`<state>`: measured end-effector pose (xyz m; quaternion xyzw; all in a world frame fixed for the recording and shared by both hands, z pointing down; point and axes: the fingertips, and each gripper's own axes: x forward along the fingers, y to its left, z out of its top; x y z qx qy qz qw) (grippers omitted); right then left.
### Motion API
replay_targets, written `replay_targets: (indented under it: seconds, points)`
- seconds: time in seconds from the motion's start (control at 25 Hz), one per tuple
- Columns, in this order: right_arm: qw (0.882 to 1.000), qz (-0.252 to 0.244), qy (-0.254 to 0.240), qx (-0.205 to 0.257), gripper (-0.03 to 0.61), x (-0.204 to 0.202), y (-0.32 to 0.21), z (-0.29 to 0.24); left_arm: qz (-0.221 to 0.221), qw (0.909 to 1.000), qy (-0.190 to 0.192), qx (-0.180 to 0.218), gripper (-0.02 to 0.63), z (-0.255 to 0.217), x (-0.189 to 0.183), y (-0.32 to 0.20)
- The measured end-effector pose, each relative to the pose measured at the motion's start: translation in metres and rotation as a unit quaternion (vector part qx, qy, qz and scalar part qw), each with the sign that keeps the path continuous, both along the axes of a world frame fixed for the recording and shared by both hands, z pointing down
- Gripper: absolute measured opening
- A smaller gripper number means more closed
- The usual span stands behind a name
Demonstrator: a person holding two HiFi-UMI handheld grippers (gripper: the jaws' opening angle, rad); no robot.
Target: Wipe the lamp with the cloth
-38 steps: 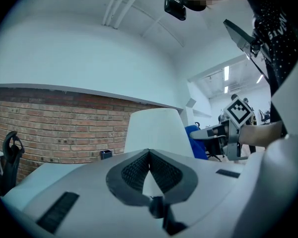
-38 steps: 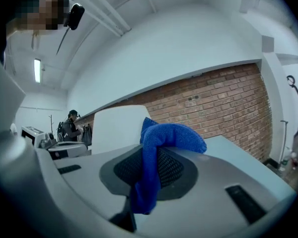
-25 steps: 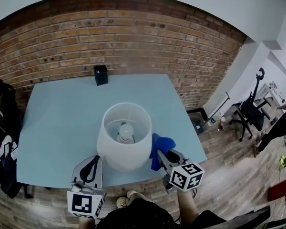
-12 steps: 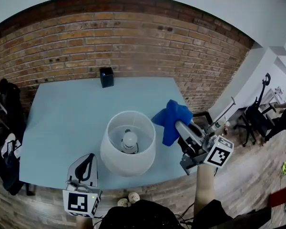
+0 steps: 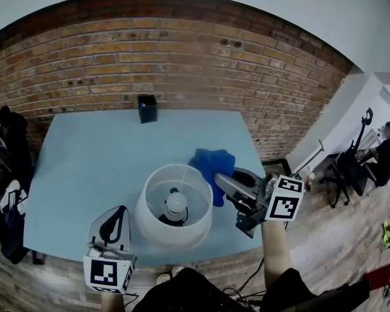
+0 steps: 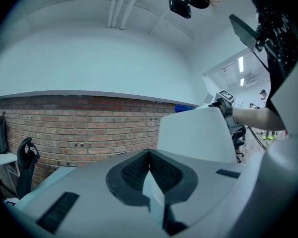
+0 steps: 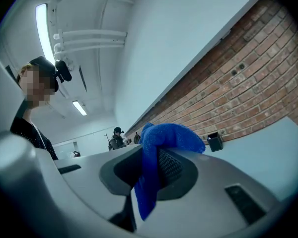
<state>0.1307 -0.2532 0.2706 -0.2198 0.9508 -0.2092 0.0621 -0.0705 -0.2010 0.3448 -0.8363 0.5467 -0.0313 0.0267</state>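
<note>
Head view: right hand-held gripper [image 5: 224, 182] clamps the cloth [image 5: 210, 161], lamp [image 5: 174, 234] just to its left; best to press lightly and sweep round.

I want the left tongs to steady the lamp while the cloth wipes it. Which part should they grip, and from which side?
Probably the rim of the lamp shade, on its near-left side, from above: one jaw inside, one outside. The shade stands upright, open at the top and too wide to span; the right tongs hold the cloth at the far-right side.
</note>
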Motion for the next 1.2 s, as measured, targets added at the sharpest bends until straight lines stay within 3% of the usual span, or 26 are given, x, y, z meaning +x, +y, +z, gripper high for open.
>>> replay_targets:
  seconds: [0.28, 0.64, 0.88, 1.04, 1.2]
  points:
    - [0.998, 0.003, 0.049, -0.03, 0.058, -0.002, -0.02, 0.041, -0.007, 0.9998, 0.008, -0.014, 0.008, 0.011, 0.002, -0.005]
    - [0.994, 0.001, 0.067, -0.082, 0.058, 0.007, -0.035, 0.092, -0.023, 0.9993, 0.01, -0.027, 0.008, 0.023, 0.001, -0.006]
    - [0.988, 0.014, 0.078, -0.133, 0.058, 0.017, -0.044, 0.134, -0.028, 0.999, 0.004, -0.035, 0.008, 0.029, 0.0, -0.008]
    - [0.982, 0.02, 0.113, -0.15, 0.058, 0.029, -0.057, 0.151, -0.03, 0.9979, -0.004, -0.056, 0.008, 0.035, -0.003, -0.011]
    - [0.988, -0.015, 0.065, -0.139, 0.058, 0.03, -0.073, 0.113, -0.039, 0.9987, -0.008, -0.031, 0.008, 0.023, -0.009, -0.02]
